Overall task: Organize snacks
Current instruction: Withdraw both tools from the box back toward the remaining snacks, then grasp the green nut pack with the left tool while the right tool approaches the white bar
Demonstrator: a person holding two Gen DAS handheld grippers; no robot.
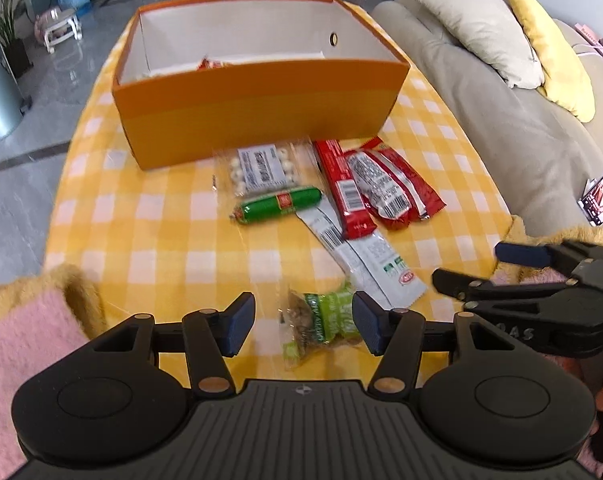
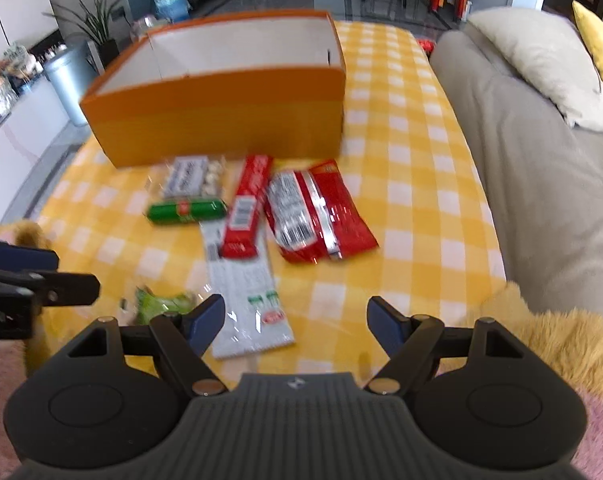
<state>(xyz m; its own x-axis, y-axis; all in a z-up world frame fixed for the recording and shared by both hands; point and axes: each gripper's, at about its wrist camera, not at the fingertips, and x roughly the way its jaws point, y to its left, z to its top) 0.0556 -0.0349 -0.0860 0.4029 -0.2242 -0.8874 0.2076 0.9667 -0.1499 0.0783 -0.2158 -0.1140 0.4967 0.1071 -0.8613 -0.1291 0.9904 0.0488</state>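
I have both grippers low over the bench [image 1: 149, 216], which is covered with a yellow checked cloth. My left gripper [image 1: 303, 322] is spread wide, and the small green snack packet [image 1: 327, 316] lies just between its fingers, but nothing is pinched yet. My right gripper [image 2: 295, 320] is also spread and holds nothing; the long white sachet [image 2: 245, 292] lies just ahead of its left finger.

Further ahead of both grippers are the green sausage [image 1: 279, 205], the clear pack of white candies [image 1: 261, 170], the long red bar [image 1: 343, 188] and the red pouch [image 1: 389, 184]. Behind them stands the orange box [image 1: 257, 100], open on top, with at least one red-wrapped snack already inside.

I think the next step is to close on the green packet. The risk I see: its wrapper is crinkled and thin, so the fingers may catch only the film and it slips out during the lift. The white sachet touches or lies very near this packet, so it could be dragged along. The two grippers are also close together and might collide.
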